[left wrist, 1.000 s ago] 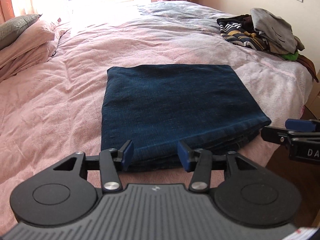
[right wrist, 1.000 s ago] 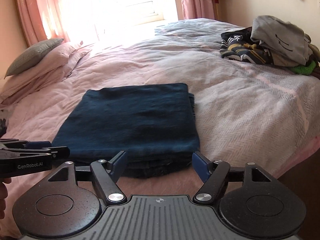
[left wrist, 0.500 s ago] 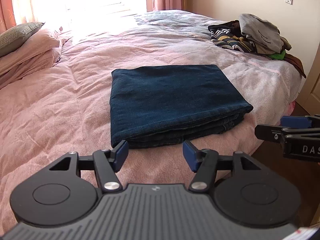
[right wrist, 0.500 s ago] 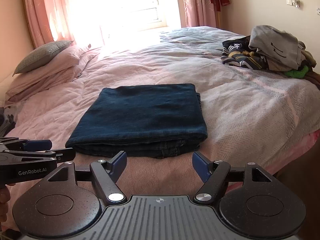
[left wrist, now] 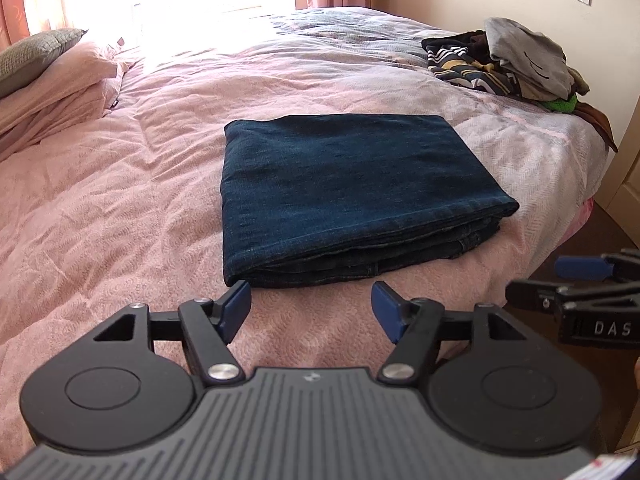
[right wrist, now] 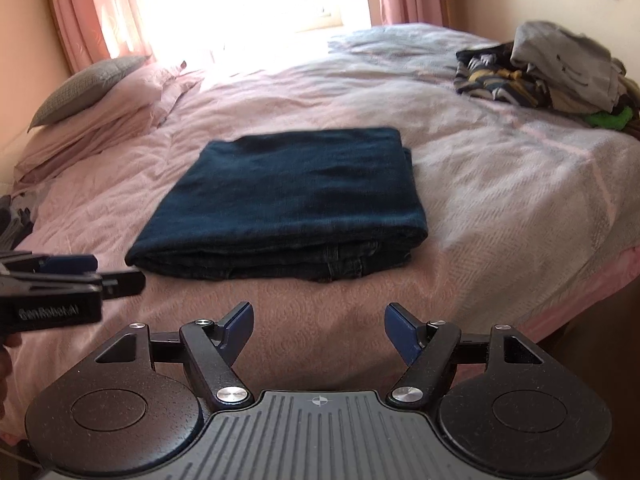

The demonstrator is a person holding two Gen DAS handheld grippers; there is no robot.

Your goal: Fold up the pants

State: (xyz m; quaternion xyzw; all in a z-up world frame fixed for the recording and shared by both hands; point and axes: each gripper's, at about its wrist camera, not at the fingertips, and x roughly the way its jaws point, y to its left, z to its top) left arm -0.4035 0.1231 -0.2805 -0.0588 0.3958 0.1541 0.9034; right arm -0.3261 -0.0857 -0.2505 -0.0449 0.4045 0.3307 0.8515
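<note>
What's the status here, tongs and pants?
Left tongs open, empty, short of the pants. Right tongs open, empty, also clear. Pants folded flat on the bed. Nothing in the way; clothes pile far off.

Your left wrist view looks forward over its claw (left wrist: 311,306) from the bed's (left wrist: 120,208) near edge, low and close. Your right wrist view does likewise, from further right. Both share the pants (left wrist: 344,188), the pillows (right wrist: 100,96), the clothes pile (right wrist: 560,76) and each other's claw.
</note>
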